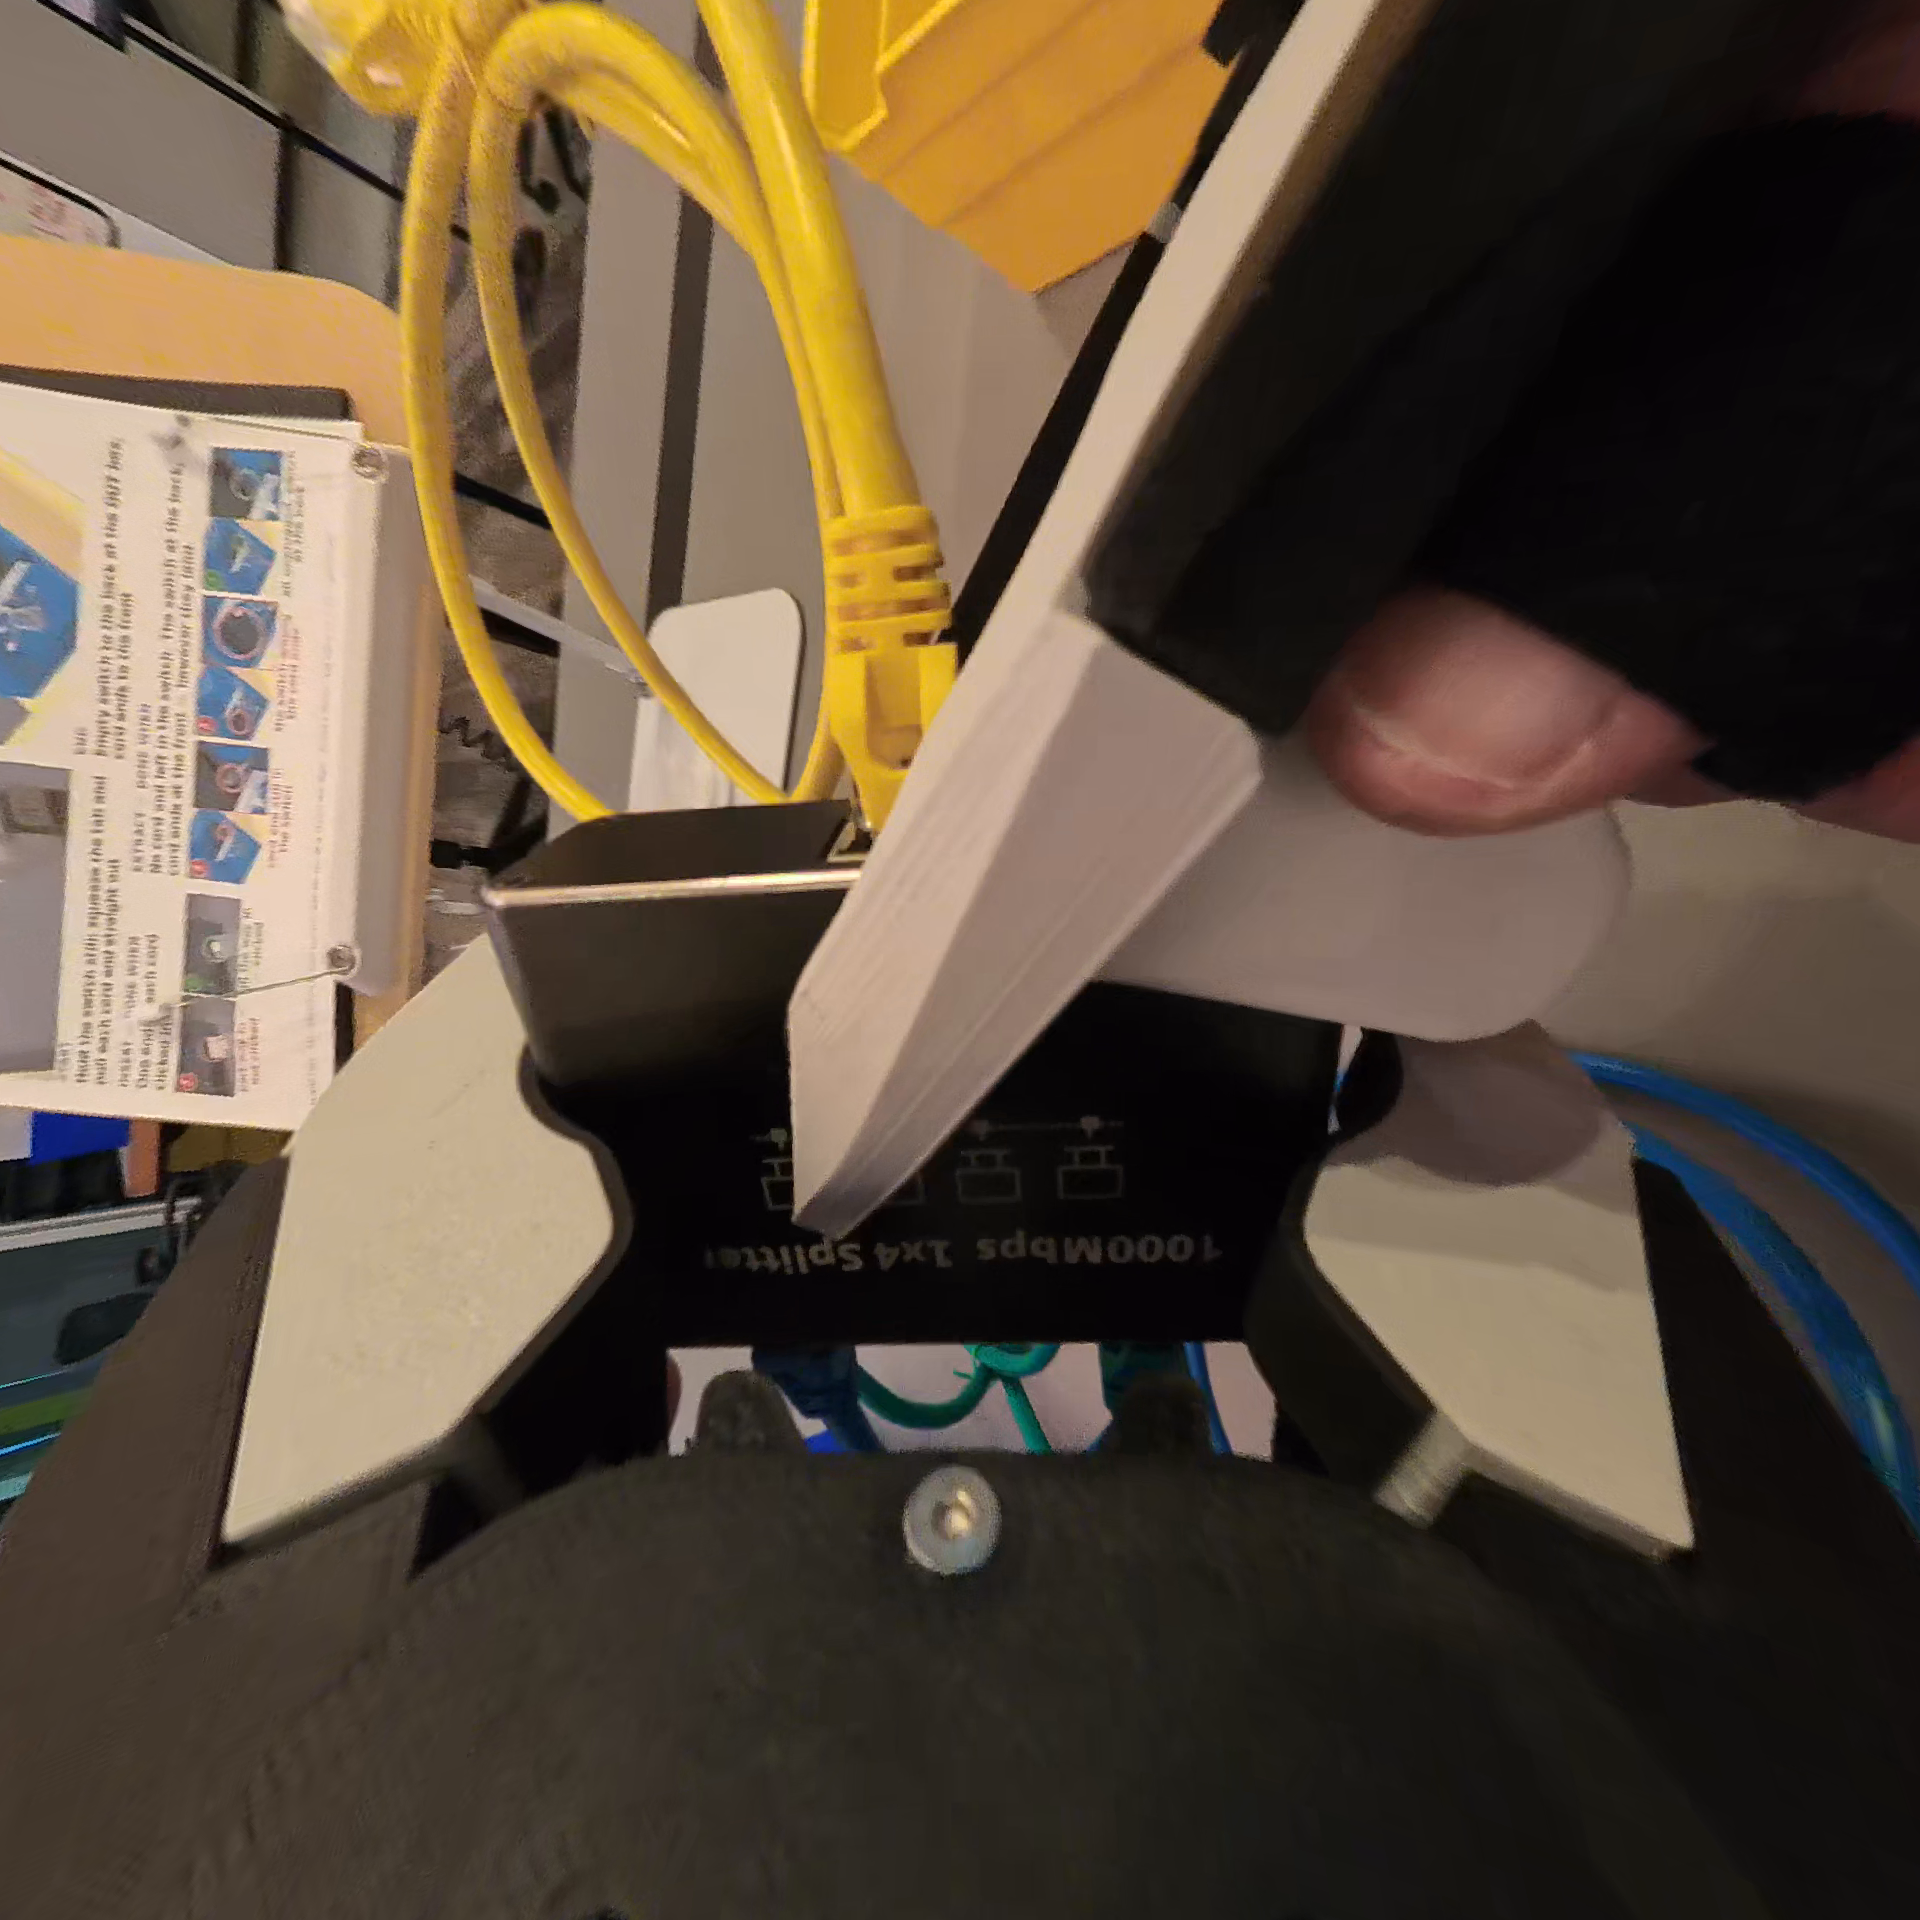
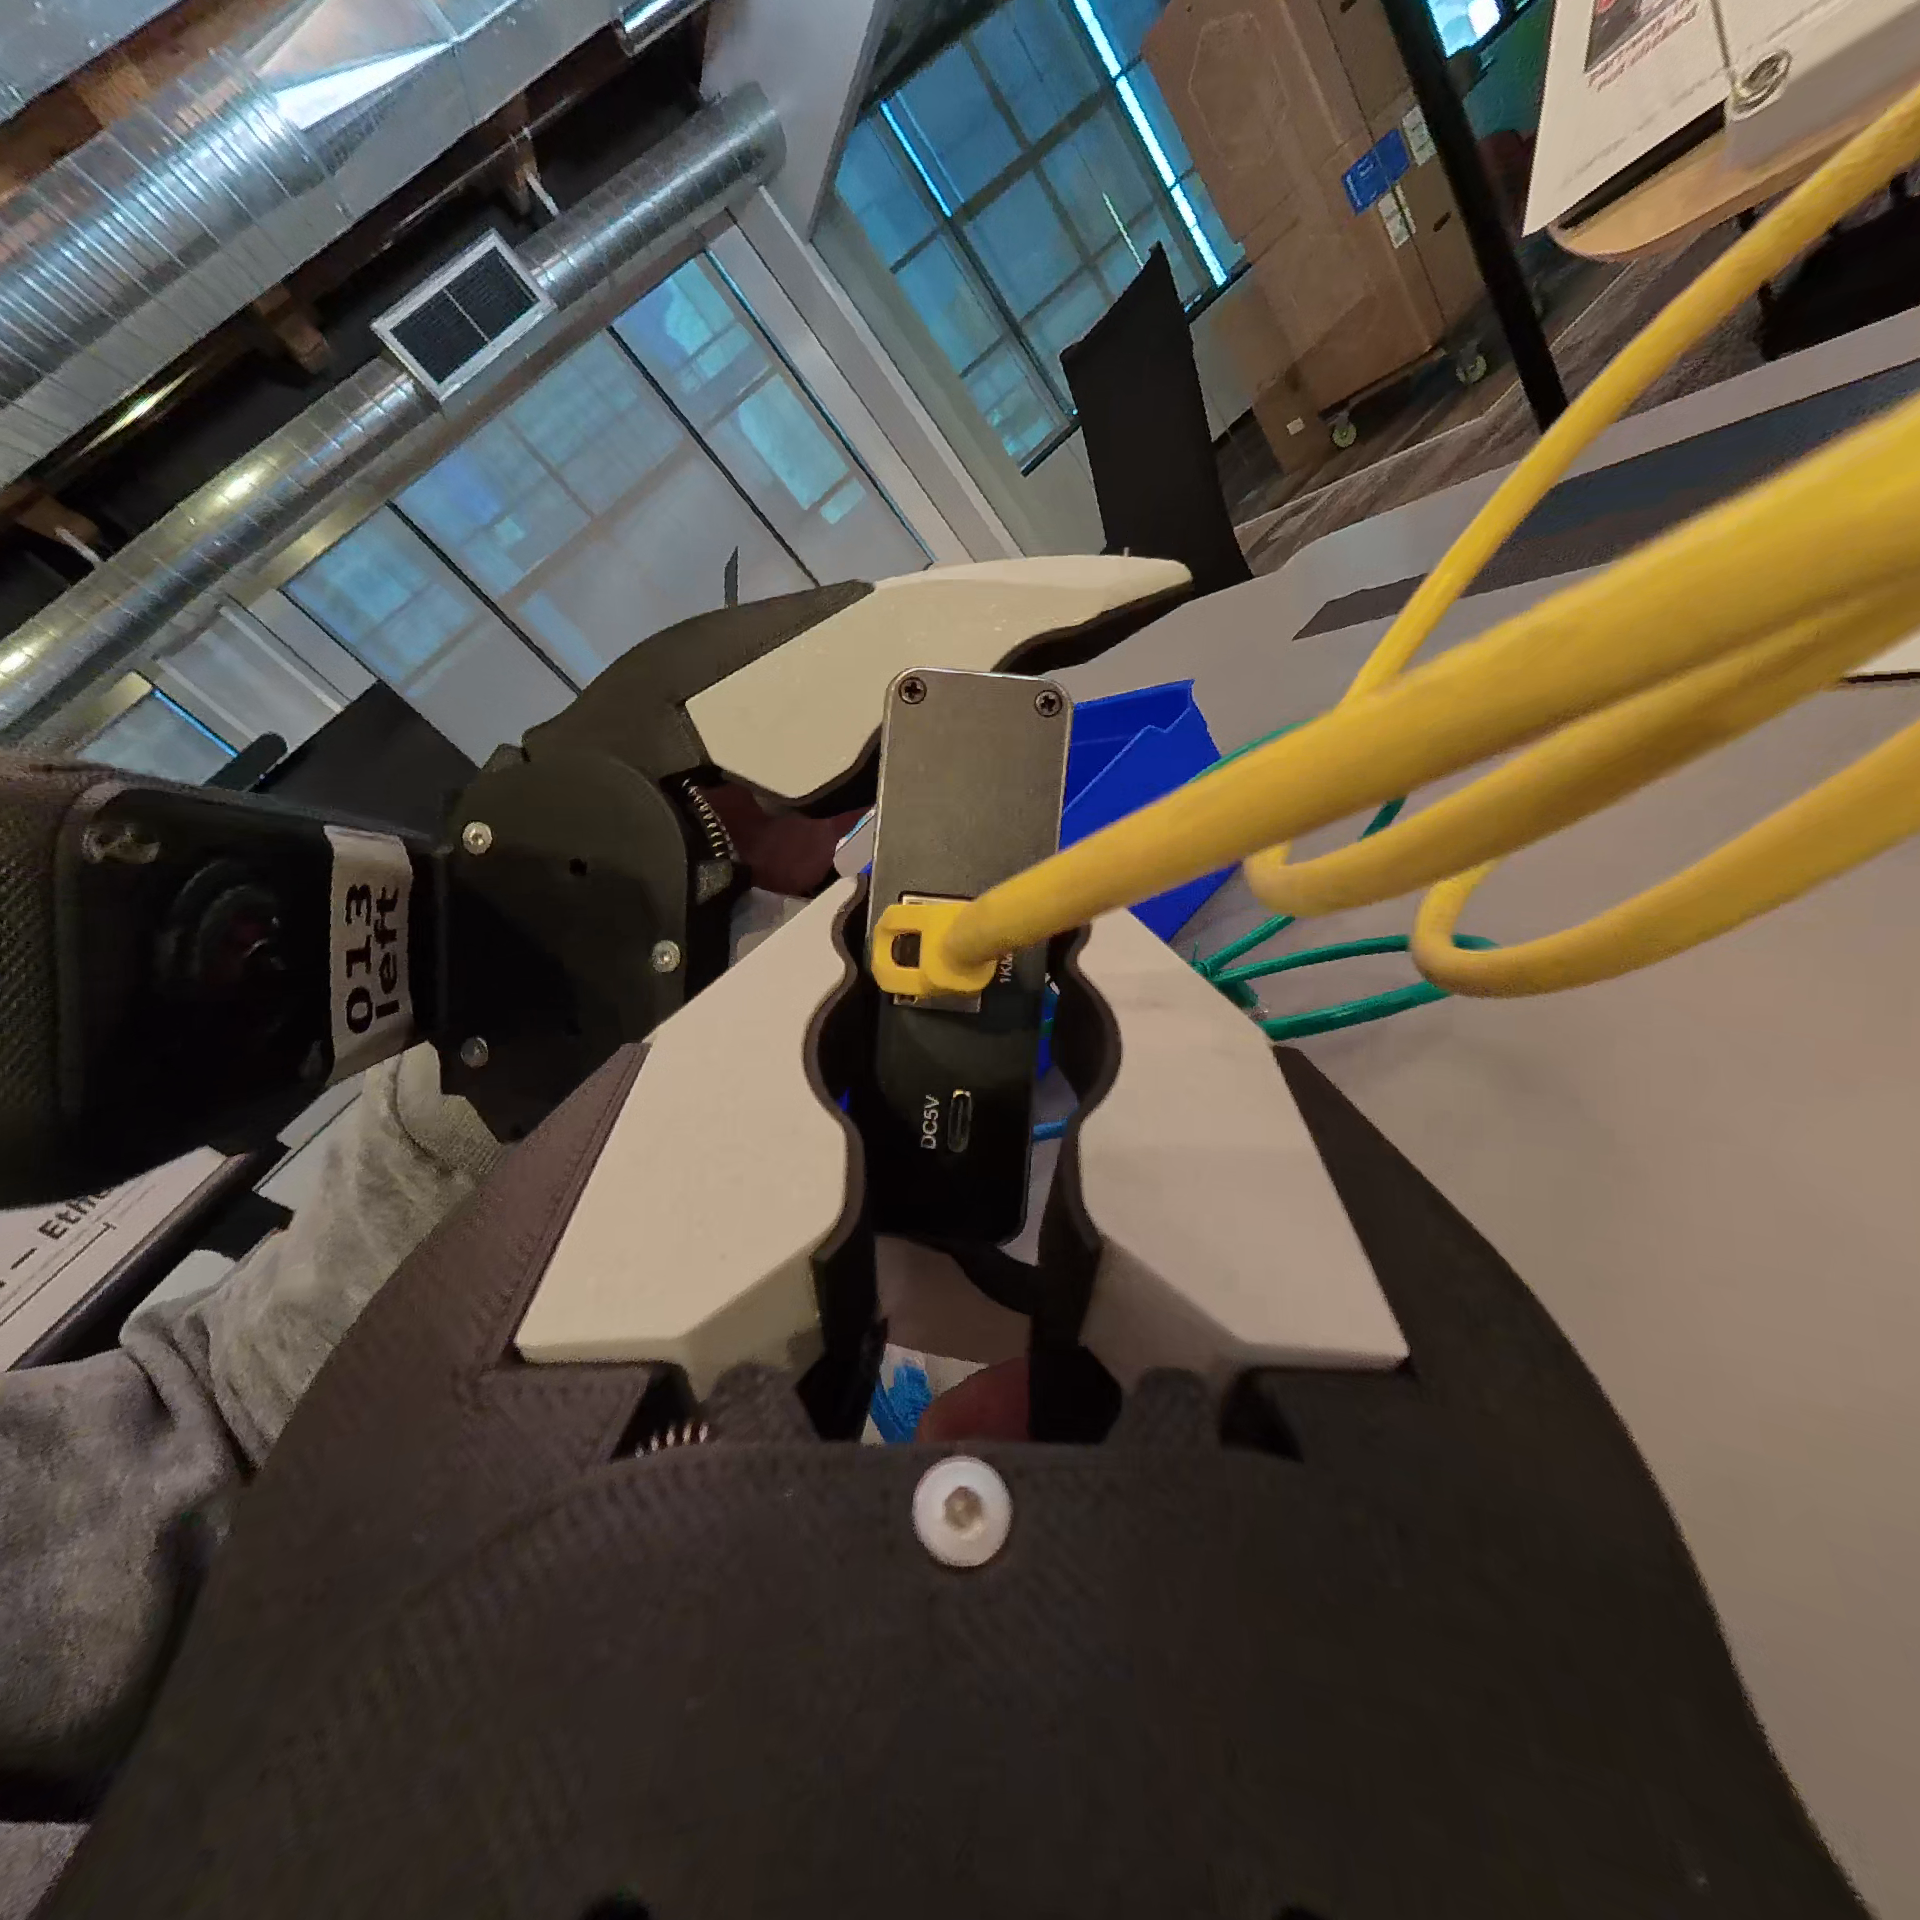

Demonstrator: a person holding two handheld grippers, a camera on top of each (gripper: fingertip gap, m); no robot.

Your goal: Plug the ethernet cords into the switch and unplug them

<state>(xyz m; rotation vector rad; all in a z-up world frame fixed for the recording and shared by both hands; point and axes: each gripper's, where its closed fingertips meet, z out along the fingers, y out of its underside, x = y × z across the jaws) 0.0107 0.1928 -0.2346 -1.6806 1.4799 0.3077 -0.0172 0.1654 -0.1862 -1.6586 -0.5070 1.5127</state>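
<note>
The black switch (image 1: 987,1288) is clamped by its two side edges in my left gripper (image 1: 966,1091), which is shut on it and holds it above the table. A yellow ethernet cord (image 1: 883,582) is plugged into the port on its far end. My right gripper (image 2: 961,925) comes in from that end. One of its fingers (image 1: 987,935) lies flat on the switch's top face. In the right wrist view its fingers are closed on the thin faces of the switch (image 2: 966,790), with the yellow plug (image 2: 914,956) between their tips. The yellow cord (image 2: 1351,790) loops off to the right.
Green cords (image 2: 1340,951) and a blue bin (image 2: 1143,769) are on the grey table (image 2: 1558,1299) behind the switch. Blue cords (image 1: 1766,1195) and green cords (image 1: 987,1382) lie below it. A yellow bin (image 1: 987,135) and a clipped instruction sheet (image 1: 177,748) are farther back.
</note>
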